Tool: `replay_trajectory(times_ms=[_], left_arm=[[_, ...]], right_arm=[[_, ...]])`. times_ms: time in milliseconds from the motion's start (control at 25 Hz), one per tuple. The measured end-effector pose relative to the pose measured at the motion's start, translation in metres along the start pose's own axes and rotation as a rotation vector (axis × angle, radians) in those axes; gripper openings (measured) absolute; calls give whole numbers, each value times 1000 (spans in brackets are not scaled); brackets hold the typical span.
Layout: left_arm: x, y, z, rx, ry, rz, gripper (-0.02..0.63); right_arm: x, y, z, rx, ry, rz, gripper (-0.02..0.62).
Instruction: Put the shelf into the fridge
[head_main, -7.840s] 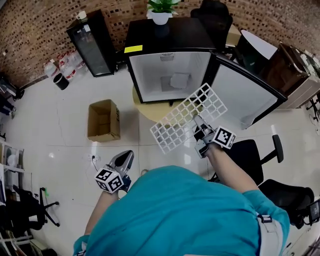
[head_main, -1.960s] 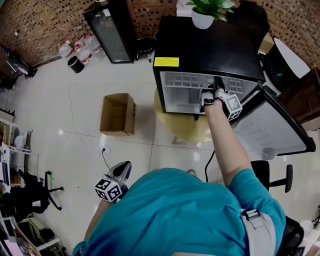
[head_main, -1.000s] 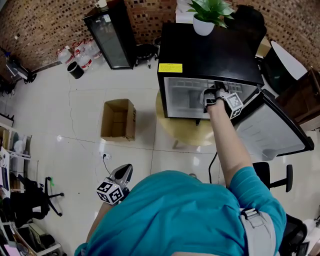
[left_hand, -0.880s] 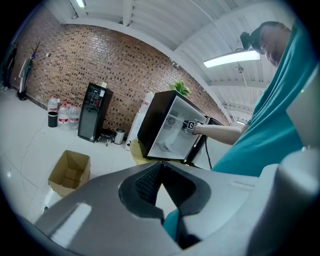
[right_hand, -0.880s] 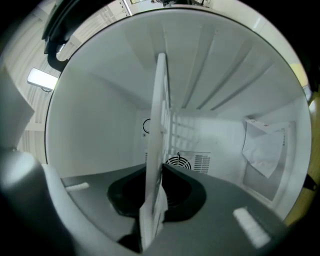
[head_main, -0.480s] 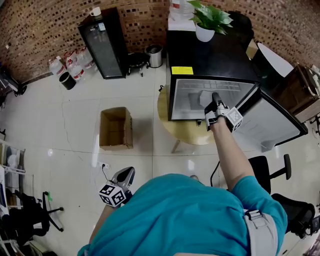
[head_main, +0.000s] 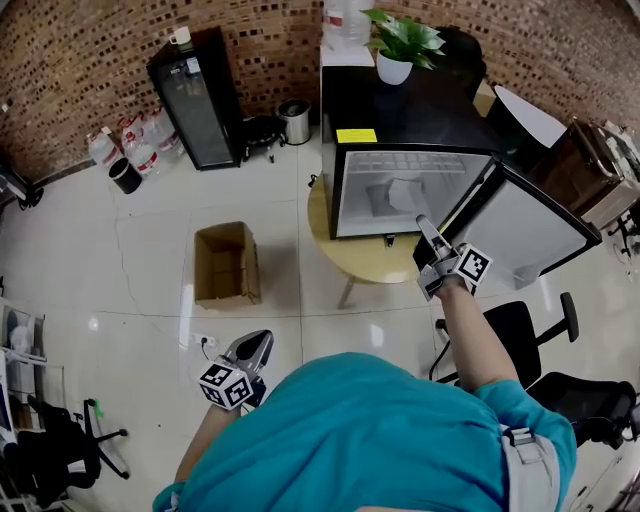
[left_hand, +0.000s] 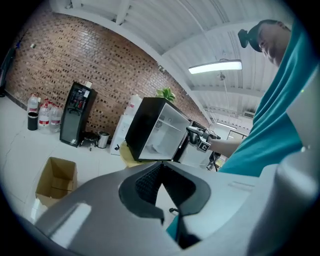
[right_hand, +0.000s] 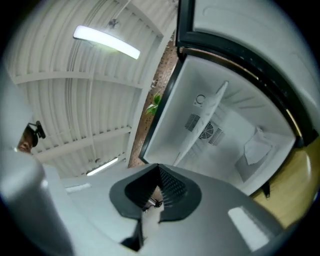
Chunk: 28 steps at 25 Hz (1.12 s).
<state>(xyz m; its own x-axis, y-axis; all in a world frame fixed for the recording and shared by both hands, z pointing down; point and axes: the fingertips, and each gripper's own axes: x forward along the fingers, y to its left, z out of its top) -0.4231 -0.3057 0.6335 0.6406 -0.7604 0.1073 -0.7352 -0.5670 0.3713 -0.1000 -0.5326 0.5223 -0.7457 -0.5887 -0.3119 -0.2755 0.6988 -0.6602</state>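
The right gripper (head_main: 425, 228) hangs just in front of the open fridge (head_main: 400, 110), clear of the white shelf (head_main: 410, 160) that lies across the top of the cavity beyond its tip. The fridge door (head_main: 520, 225) stands swung out to that gripper's right. The left gripper (head_main: 256, 345) is low by the person's torso, with a cardboard box (head_main: 225, 262) on the floor ahead of it.

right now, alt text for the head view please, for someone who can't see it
A person in a teal shirt holds the right gripper, shut and empty, before an open small fridge with a white wire shelf inside near its top. The left gripper hangs low, also shut; a cardboard box sits on the floor.
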Motion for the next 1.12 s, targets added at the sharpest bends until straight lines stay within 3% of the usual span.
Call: replay_trajectory(times_ms=[40, 120, 320, 520, 640, 840, 1120], left_arm=[[2, -14, 1, 9, -2, -7, 3], [8, -46, 0, 27, -5, -17, 3], [45, -132, -39, 79, -2, -32, 3], [52, -263, -100, 80, -20, -80, 3], [64, -317, -134, 115, 9, -97, 3], [59, -358, -151, 157, 43, -51, 3], [26, -385, -156, 149, -9, -42, 3]], right_arm=[[-2, 28, 5, -34, 18, 91, 2], [-24, 65, 11, -70, 58, 162, 2], [-137, 61, -3, -55, 163, 112, 2], [-277, 122, -21, -115, 228, 222, 2], [-332, 128, -25, -127, 257, 272, 2], [-375, 138, -30, -85, 269, 342, 2], [-408, 189, -58, -122, 321, 379, 2]])
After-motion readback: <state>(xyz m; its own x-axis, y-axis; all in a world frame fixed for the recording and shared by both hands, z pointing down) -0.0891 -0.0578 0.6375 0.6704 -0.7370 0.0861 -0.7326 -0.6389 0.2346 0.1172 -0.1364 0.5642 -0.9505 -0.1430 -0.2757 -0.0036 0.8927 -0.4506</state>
